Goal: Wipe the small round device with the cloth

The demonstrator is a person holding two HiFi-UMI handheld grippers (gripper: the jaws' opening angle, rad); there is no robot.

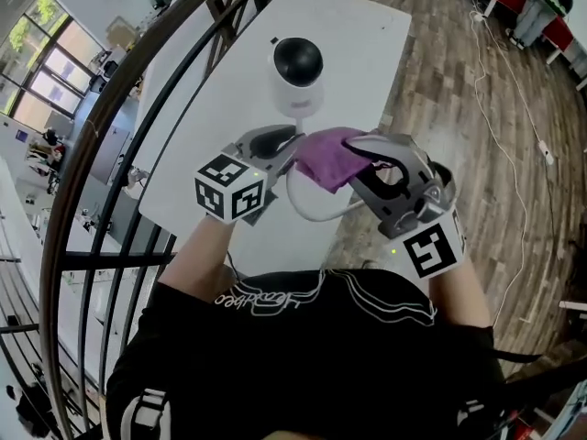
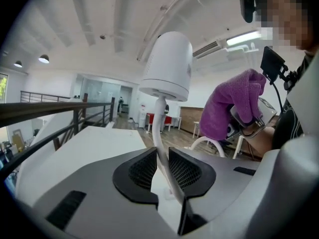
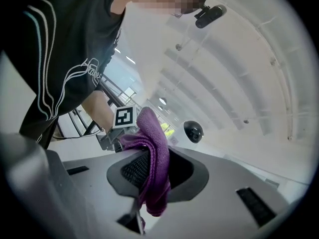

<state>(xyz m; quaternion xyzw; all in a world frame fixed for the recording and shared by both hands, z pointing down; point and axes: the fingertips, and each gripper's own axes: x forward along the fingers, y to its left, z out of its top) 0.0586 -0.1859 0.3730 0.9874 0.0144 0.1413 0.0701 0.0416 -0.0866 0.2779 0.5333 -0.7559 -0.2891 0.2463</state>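
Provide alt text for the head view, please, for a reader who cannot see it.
Seen from above, a person's right tongs hold a purple cloth close to a small round white device at a white table. The left tongs grip the device's white cable.

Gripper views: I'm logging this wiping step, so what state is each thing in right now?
left gripper: shut on the cable.
right gripper: shut on the cloth.
cloth: bunched, held up clear of the device.
device: upright, dark lens uncovered.
cable: pinched just below the device.
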